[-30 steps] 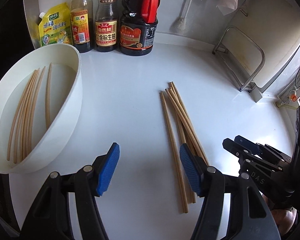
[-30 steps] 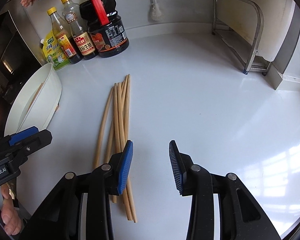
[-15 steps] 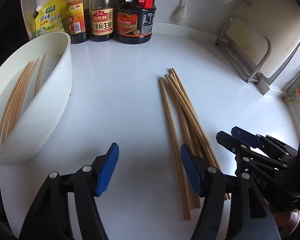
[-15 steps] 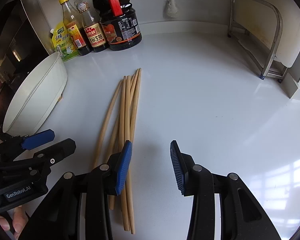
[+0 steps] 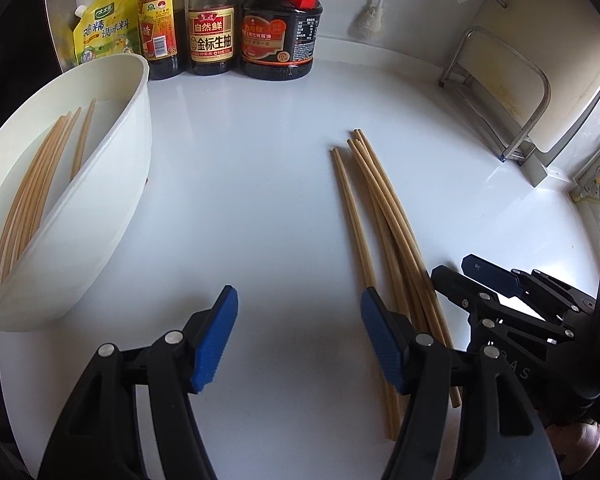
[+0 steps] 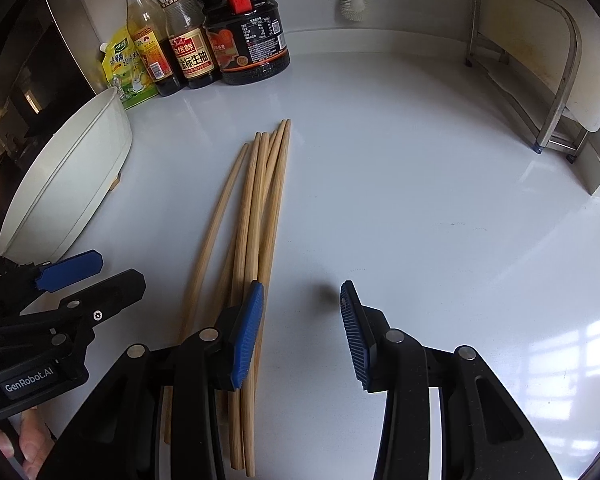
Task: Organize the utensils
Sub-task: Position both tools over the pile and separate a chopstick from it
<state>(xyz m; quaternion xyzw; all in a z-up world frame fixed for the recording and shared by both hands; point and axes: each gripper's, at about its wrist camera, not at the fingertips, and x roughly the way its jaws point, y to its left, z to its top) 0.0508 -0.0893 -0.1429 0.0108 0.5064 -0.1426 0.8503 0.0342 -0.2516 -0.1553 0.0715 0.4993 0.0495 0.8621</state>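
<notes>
Both my grippers, left [image 5: 296, 340] and right [image 6: 302, 332], gape empty; loose chopsticks [image 6: 260, 216] lie between them, bowl [image 5: 112, 184] far left.

Your left wrist view looks steeply down along the left gripper [image 5: 296, 340] at the glossy white countertop [image 5: 252, 184], close above it, facing the back edge where the dark sauce bottles [image 5: 278, 28] stand. Your right wrist view tilts down the same way over the right gripper [image 6: 302, 334], just to the right. Both share the loose bundle of pale wooden chopsticks [image 5: 384, 216] [image 6: 260, 200], the white plastic basin [image 5: 112, 184] [image 6: 68, 184] at the left edge, and the steel rack [image 5: 512, 96] [image 6: 556, 76] on the right.
</notes>
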